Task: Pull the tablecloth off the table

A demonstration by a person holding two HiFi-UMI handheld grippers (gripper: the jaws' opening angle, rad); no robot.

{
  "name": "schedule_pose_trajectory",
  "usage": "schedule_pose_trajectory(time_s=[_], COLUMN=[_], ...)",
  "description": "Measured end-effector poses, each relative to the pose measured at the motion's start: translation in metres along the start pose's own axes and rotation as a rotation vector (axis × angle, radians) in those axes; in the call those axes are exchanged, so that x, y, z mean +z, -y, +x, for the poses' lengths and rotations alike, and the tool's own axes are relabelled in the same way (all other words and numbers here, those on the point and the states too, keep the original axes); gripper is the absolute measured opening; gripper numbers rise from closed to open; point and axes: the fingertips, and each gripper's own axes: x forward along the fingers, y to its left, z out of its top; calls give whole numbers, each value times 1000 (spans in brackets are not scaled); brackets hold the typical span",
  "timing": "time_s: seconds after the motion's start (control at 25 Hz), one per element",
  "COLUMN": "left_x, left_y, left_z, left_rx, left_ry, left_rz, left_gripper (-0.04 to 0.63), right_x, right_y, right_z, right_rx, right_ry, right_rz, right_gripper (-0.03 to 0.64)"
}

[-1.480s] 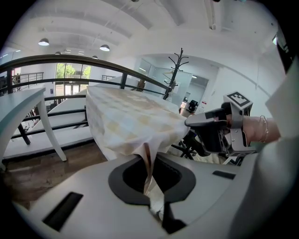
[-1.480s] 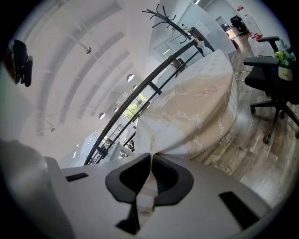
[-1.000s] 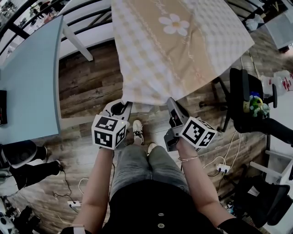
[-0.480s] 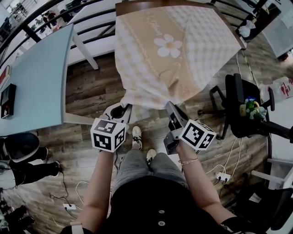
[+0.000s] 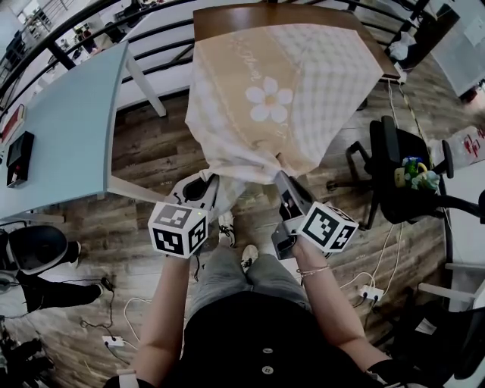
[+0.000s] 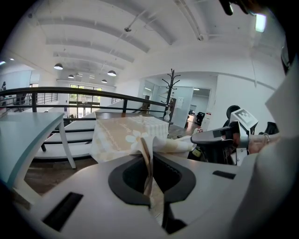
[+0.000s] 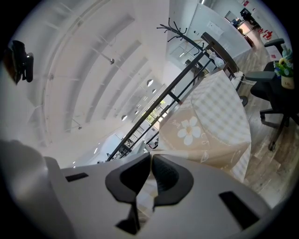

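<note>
A beige checked tablecloth with a white daisy lies partly on a brown wooden table, whose far end is bare. Its near edge hangs off toward me, stretched between both grippers. My left gripper is shut on the cloth's near left edge; a fold of tablecloth is pinched between its jaws. My right gripper is shut on the near right edge, with tablecloth running out from the closed jaws. Both grippers sit low, in front of my knees.
A light blue table stands at the left with a dark device on it. A black office chair holding a small plant is at the right. White rails run behind. Cables and a power strip lie on the wood floor.
The tablecloth has slid toward me: more bare wood shows at the table's far end and the daisy has moved nearer. Both grippers keep their hold and have drawn back with me.
</note>
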Motion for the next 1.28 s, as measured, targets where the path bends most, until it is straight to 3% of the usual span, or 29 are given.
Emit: schedule_pose_trajectory(time_s=[0.64,1.28], left_x=[-19,-27], left_y=[23,44], left_z=[-35,-31], left_rx=[7,-21], left_ry=[4,-16], left_rz=[-2,13], left_gripper=[21,20], right_x=[-24,-32], right_y=[-4,21], right_z=[-29,-45], right_rx=[6,-56], right_ry=[4,-6], right_rz=[39,119], right_gripper=[37,37])
